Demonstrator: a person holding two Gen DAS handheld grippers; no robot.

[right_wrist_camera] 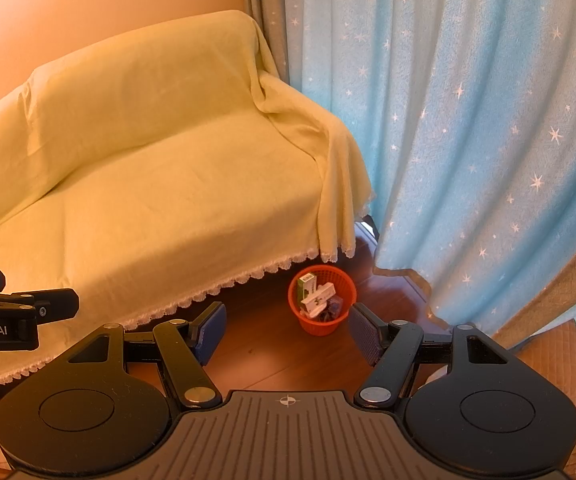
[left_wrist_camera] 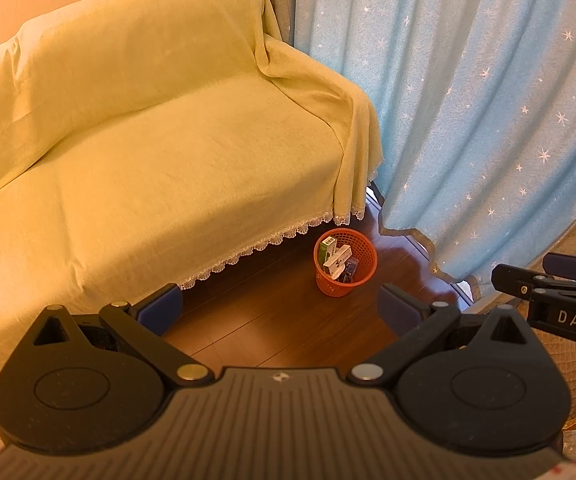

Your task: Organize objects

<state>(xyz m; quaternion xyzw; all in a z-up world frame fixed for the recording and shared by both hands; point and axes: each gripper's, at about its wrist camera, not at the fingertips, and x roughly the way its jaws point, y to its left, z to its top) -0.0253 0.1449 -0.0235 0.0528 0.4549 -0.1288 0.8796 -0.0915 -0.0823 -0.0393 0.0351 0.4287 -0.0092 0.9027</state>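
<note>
An orange mesh basket (left_wrist_camera: 362, 256) (right_wrist_camera: 344, 286) stands on the wooden floor by the sofa's right corner. It holds a green-and-white box (left_wrist_camera: 325, 249) (right_wrist_camera: 305, 285), a white box (left_wrist_camera: 338, 261) (right_wrist_camera: 318, 298) and some dark items. My left gripper (left_wrist_camera: 280, 310) hangs open well above the floor, nothing between its blue pads. My right gripper (right_wrist_camera: 286, 334) is open too and empty, with the basket seen between its fingers, far below. Each gripper shows at the edge of the other's view.
A sofa under a yellow cover (left_wrist_camera: 160, 152) (right_wrist_camera: 148, 184) with a lace hem fills the left. Blue star-print curtains (left_wrist_camera: 488, 100) (right_wrist_camera: 468, 120) hang at the right, reaching the floor. Wooden floor (left_wrist_camera: 272, 320) lies between. A quilted tan surface (right_wrist_camera: 560, 360) sits at the lower right.
</note>
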